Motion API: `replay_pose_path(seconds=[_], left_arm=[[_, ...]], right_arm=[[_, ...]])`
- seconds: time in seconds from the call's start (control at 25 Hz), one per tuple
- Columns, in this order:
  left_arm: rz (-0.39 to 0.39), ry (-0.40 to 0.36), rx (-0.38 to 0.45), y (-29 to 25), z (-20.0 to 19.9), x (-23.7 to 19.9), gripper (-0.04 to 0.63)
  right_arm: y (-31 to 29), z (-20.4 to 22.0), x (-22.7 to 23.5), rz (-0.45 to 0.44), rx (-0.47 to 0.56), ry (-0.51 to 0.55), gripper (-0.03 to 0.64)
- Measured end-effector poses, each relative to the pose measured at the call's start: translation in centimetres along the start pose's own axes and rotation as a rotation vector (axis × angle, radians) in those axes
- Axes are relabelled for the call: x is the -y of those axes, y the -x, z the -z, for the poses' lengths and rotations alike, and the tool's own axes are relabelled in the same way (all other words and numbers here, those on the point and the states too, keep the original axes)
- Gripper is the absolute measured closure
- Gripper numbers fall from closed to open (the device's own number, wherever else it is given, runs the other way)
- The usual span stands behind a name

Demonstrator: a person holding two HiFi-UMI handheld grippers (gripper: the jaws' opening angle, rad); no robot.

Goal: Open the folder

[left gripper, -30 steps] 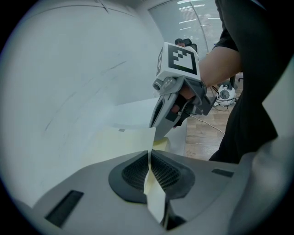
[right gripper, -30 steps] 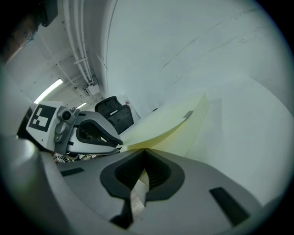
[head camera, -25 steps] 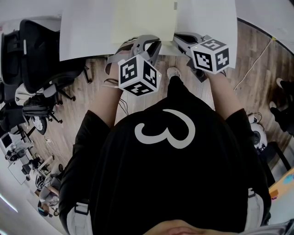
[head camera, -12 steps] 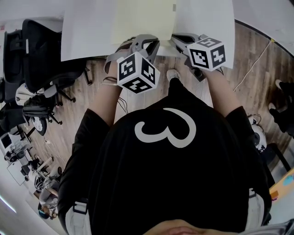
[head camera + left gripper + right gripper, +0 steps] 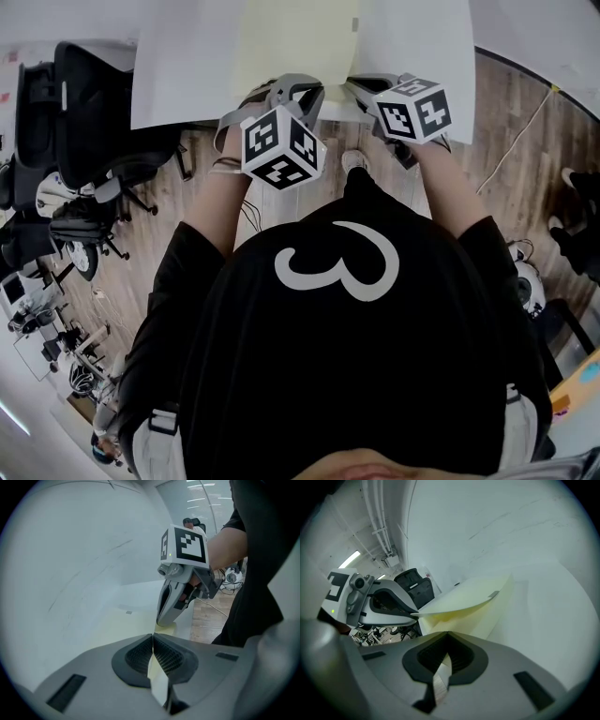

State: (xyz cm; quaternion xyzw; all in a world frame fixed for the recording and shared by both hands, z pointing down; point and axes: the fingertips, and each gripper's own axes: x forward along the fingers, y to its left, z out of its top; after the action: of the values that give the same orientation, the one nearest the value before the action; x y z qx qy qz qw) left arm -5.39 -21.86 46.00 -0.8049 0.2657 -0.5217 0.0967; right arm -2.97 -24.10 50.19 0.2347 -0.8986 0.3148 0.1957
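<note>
The folder lies at the near edge of the white worktop. The left gripper fingers are clenched on its top cover, which is only slightly raised. The right gripper fingers apparently clamp the lower leaf. Full opening remains to be done.

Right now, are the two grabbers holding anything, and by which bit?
Both pinch the pale yellow folder at its near edge: the left gripper holds the raised top cover, the right gripper a lower sheet.

A white tabletop spans the far side, black office chairs crowd the wooden floor at the left, and a thin pale cable trails across it at the right.
</note>
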Motion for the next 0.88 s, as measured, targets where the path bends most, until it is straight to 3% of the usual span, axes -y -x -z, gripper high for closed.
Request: replay_pose_path(seconds=[0.88], left_arm=[[-0.049, 0.069, 0.013, 1.6, -0.7, -2.1, 0.575]], right_arm=[[-0.1, 0.0, 0.0, 0.017, -0.048, -0.008, 0.594]])
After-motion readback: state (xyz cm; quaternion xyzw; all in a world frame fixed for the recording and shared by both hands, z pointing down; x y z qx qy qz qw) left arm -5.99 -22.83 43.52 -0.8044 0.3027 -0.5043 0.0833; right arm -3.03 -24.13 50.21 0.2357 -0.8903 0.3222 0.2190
